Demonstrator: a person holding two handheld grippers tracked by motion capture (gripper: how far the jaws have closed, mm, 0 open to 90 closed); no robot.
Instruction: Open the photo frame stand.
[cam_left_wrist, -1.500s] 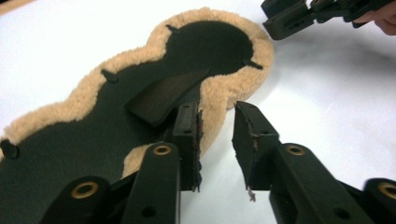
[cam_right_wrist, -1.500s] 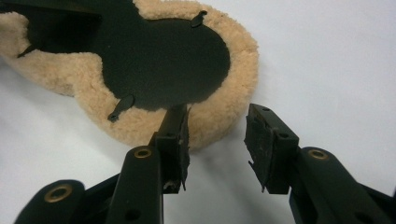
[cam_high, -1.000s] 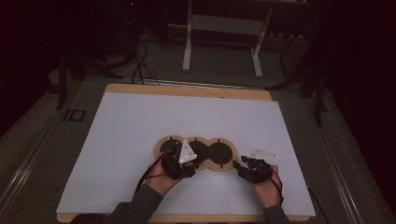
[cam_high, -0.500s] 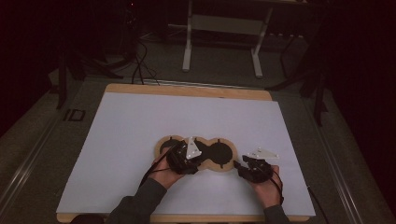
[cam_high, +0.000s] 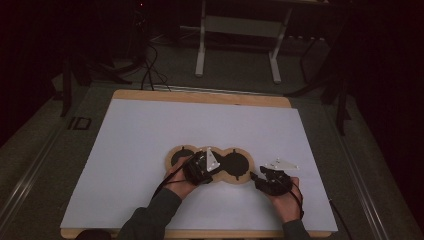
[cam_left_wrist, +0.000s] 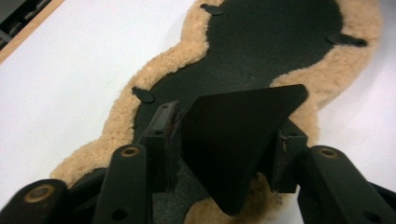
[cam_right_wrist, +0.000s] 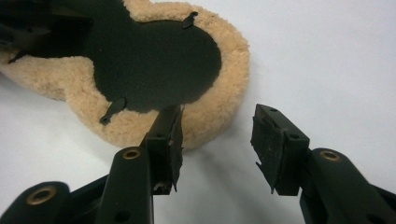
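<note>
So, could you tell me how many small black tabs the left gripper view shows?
3 tabs: one at the top, one at upper right, one at the pad's left rim. The raised black flap may hide more.

The black wedge (cam_left_wrist: 238, 144) hides part of the fleece pad (cam_left_wrist: 121, 116) beneath it in the left gripper view; the frame's top edge crops the pad.
</note>
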